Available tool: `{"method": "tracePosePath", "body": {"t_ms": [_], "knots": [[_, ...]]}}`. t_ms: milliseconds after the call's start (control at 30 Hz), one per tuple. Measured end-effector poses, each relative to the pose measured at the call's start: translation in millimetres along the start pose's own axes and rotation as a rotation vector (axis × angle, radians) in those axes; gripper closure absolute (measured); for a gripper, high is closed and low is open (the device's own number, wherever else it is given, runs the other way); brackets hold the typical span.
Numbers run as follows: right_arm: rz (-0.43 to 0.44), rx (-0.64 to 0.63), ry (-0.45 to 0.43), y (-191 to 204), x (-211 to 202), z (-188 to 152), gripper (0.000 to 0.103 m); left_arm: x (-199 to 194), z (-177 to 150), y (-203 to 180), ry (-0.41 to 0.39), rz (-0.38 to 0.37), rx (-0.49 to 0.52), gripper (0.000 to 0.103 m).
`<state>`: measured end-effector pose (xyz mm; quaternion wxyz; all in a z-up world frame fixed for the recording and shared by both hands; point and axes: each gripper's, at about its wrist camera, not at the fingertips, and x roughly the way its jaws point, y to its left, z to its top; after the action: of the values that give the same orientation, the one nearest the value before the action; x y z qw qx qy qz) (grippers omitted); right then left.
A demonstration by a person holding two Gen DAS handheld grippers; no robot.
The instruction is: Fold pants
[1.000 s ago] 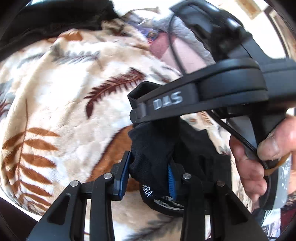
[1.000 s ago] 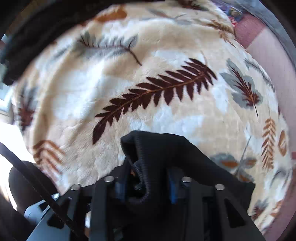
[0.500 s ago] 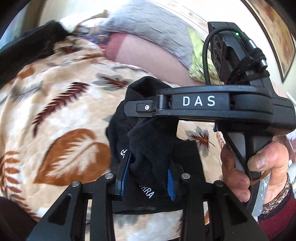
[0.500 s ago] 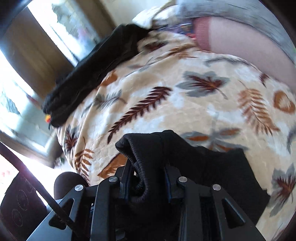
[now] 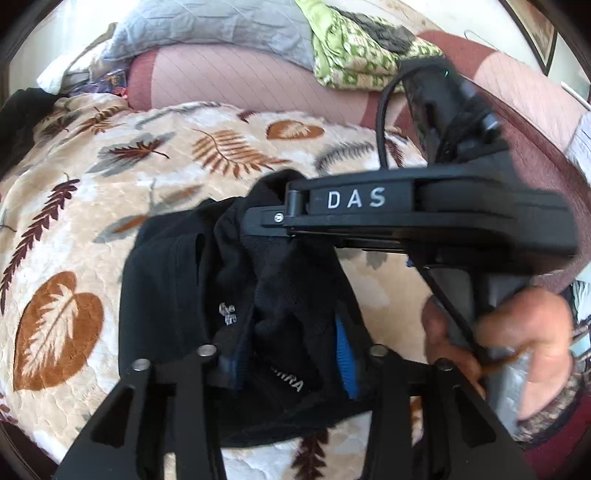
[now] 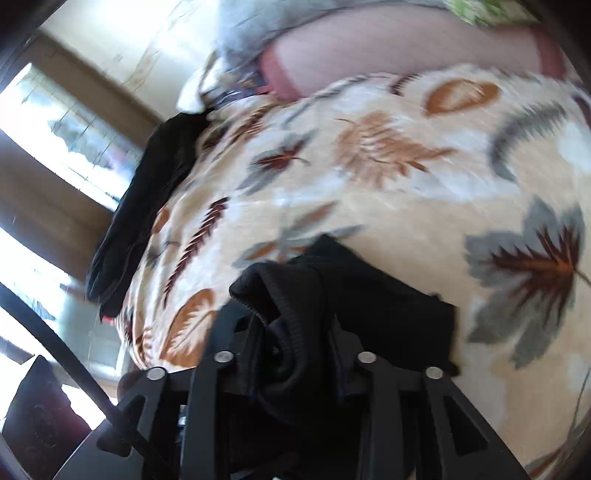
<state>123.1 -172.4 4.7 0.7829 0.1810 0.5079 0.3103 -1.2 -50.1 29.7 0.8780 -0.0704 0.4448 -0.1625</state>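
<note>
Closest in the left wrist view, the left gripper (image 5: 288,360) is clenched on a bunch of the black pants (image 5: 177,295), blue pads pressing the fabric from both sides, white lettering showing just beneath. In the right wrist view the right gripper (image 6: 295,354) pinches a ribbed, rolled edge of the same pants (image 6: 388,317) between its fingers. The garment hangs from both grips and spreads down onto the leaf-print blanket (image 5: 74,221) below. The right gripper's body crosses the left view, marked DAS, with the person's right hand (image 5: 517,350) wrapped on its handle. Farther back lie a pink bolster (image 5: 229,81), a grey pillow (image 5: 207,26) and a green patterned cloth (image 5: 354,59) — and, at the blanket's far-left edge, another dark garment (image 6: 147,206).
</note>
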Motion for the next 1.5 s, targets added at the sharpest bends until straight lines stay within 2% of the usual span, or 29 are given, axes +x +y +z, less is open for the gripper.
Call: {"method": "tracePosePath", "body": {"t_ms": [67, 133, 233, 300, 367, 467, 567, 600, 633, 667, 700, 733, 900, 1000, 1100, 1167, 1233, 1400, 1500], "knots": [[-0.031, 0.031, -0.017, -17, -2, -5, 0.065, -7, 1, 3, 0.013, -0.075, 0.006, 0.051], [-0.099, 0.025, -0.04, -29, -8, -11, 0.063, -24, -3, 5, 0.012, -0.137, 0.012, 0.041], [-0.152, 0.038, -0.084, -46, -23, -19, 0.063, -50, -11, 11, -0.024, -0.17, 0.026, 0.035], [-0.177, 0.074, -0.14, -58, -41, -22, 0.063, -60, -11, 20, -0.054, -0.148, 0.011, 0.029], [-0.172, 0.098, -0.185, -64, -57, -25, 0.063, -70, -15, 33, -0.08, -0.093, -0.017, 0.029], [-0.08, 0.093, -0.221, -59, -73, -35, 0.063, -69, -15, 62, -0.077, -0.054, -0.103, 0.029], [-0.066, 0.022, -0.173, -38, -62, -45, 0.063, -66, -20, 90, -0.061, -0.055, -0.214, 0.029], [-0.077, 0.003, -0.156, -33, -56, -49, 0.06, -66, -21, 95, -0.059, -0.056, -0.234, 0.029], [-0.1, -0.023, -0.131, -27, -46, -53, 0.052, -67, -24, 102, -0.057, -0.053, -0.261, 0.029], [-0.122, -0.041, -0.11, -21, -35, -57, 0.053, -67, -25, 107, -0.057, -0.05, -0.273, 0.029], [-0.134, -0.061, -0.081, -17, -25, -61, 0.061, -69, -27, 110, -0.058, -0.047, -0.279, 0.029], [-0.136, -0.081, -0.057, -12, -18, -66, 0.09, -72, -29, 113, -0.062, -0.038, -0.284, 0.029], [-0.148, -0.062, -0.113, -15, -40, -81, 0.095, -73, -29, 119, -0.064, -0.012, -0.272, 0.029], [-0.182, -0.019, -0.103, -31, -45, -88, 0.095, -61, -23, 111, -0.042, -0.049, -0.252, 0.029], [-0.185, 0.034, -0.082, -46, -40, -90, 0.095, -42, -15, 85, -0.024, -0.121, -0.171, 0.029], [-0.176, 0.055, -0.077, -50, -37, -90, 0.094, -25, -14, 72, 0.011, -0.143, -0.128, 0.029], [-0.196, 0.039, -0.075, -48, -33, -89, 0.094, -5, -19, 65, 0.043, -0.097, -0.112, 0.029], [-0.205, 0.028, -0.075, -52, -32, -88, 0.091, 11, -37, 63, 0.035, 0.004, -0.059, 0.028], [-0.21, 0.034, -0.079, -57, -30, -87, 0.081, 14, -47, 67, 0.016, 0.035, -0.054, 0.019]]}}
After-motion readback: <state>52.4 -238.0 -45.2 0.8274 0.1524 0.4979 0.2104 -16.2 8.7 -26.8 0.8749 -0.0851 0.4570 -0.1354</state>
